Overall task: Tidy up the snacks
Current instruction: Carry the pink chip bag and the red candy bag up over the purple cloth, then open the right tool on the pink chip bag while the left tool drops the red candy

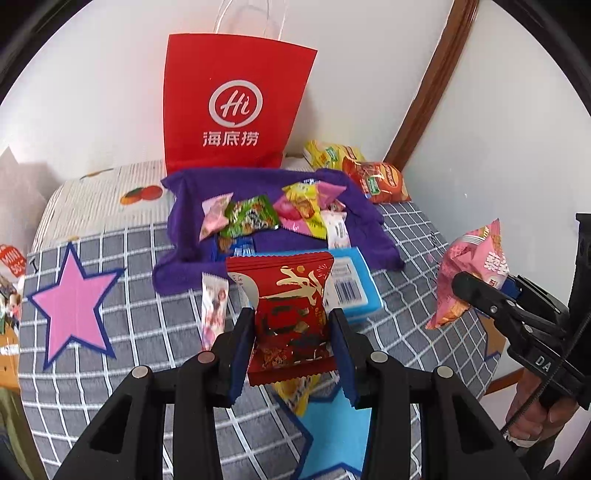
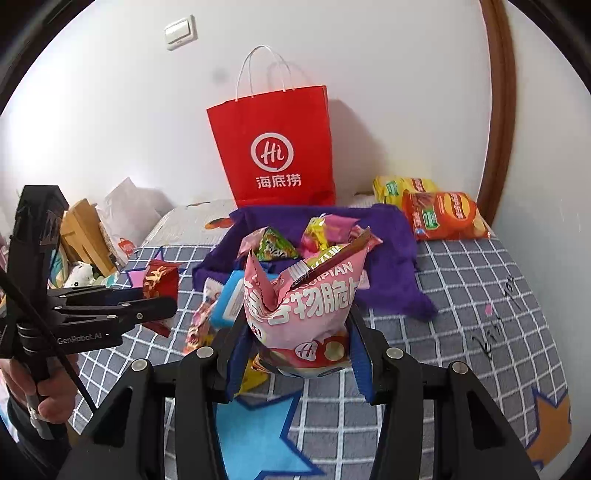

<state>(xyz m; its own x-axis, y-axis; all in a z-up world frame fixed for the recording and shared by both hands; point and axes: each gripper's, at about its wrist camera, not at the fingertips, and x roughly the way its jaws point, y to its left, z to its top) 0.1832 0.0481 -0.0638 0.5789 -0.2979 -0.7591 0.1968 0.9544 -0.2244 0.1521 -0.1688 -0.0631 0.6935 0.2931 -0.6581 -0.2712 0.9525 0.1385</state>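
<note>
Presently you are clamping a red foil snack packet (image 1: pixel 291 314) in the left gripper (image 1: pixel 291 354) and a pink crisp bag (image 2: pixel 306 314) in the right gripper (image 2: pixel 299 354); the red paper carrier bag (image 1: pixel 232 107) is standing straight ahead, beyond both.

A checked grey cloth (image 2: pixel 461 295) with pink (image 1: pixel 74 302) and blue (image 2: pixel 255 435) stars covers the tabletop; a light switch (image 2: pixel 180 32) sits on the white wall.

red packet (image 1: pixel 291 317), pink packet (image 2: pixel 310 306), purple cloth (image 1: pixel 280 243), grey white-checked tablecloth (image 1: pixel 147 332), red bag (image 1: pixel 232 103)
</note>
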